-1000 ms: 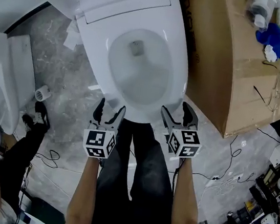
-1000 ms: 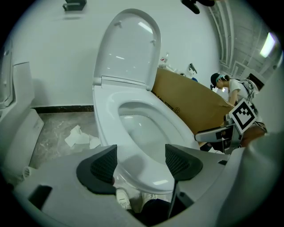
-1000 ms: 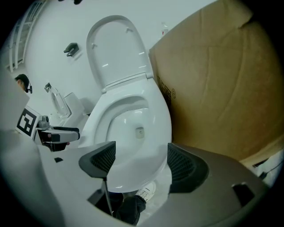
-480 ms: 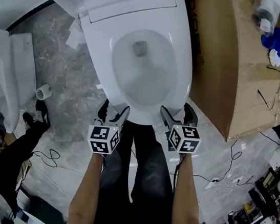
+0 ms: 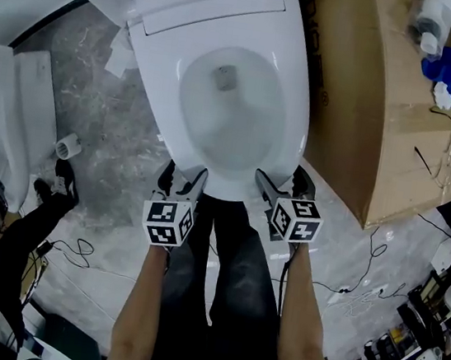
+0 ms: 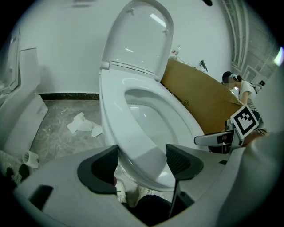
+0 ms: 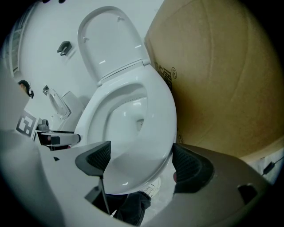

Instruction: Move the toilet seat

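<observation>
Seat [image 5: 161, 91] front edge between just-opened left claw [image 5: 183, 174], right claw [image 5: 282, 179]; contact unclear.

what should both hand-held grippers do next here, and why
Probably ease both forward, then close on the front rim of the toilet seat. The jaws of the left hand-held gripper and right hand-held gripper have just been opening; the rim shows between each pair, unpressed, and the seat lies down.

The grey floor [image 5: 122, 119] holds a white toilet [image 5: 291, 101], a big brown box [image 5: 382, 130], crumpled paper [image 6: 82, 124] and a small roll [image 5: 68, 146].
</observation>
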`<action>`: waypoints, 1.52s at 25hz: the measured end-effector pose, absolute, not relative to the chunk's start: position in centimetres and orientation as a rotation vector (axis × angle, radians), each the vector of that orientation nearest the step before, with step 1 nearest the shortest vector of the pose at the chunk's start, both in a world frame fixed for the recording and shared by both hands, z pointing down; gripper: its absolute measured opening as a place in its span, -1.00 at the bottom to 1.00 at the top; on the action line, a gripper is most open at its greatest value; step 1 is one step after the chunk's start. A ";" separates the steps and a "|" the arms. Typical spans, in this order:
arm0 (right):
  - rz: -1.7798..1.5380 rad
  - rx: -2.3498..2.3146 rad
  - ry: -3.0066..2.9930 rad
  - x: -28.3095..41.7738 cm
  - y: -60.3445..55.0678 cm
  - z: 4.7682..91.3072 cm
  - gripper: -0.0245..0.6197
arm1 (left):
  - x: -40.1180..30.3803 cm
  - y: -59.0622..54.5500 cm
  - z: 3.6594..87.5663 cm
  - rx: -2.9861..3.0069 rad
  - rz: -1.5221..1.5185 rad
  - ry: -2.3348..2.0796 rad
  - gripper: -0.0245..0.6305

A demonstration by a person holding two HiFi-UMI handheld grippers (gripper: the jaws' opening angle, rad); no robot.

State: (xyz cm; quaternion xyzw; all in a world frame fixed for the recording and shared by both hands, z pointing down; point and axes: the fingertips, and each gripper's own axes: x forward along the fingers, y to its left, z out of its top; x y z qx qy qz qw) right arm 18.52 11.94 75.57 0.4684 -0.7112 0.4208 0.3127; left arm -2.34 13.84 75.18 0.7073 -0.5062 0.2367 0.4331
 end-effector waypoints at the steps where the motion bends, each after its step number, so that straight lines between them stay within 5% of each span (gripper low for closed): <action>1: 1.112 1.224 -1.881 18.5 12.0 75.5 0.35 | -2.4 13.8 75.1 1.761 0.587 -1.263 0.15; 38: 1.107 1.235 -2.052 18.1 11.0 63.9 0.34 | -3.1 12.7 64.9 1.807 0.410 -1.336 0.15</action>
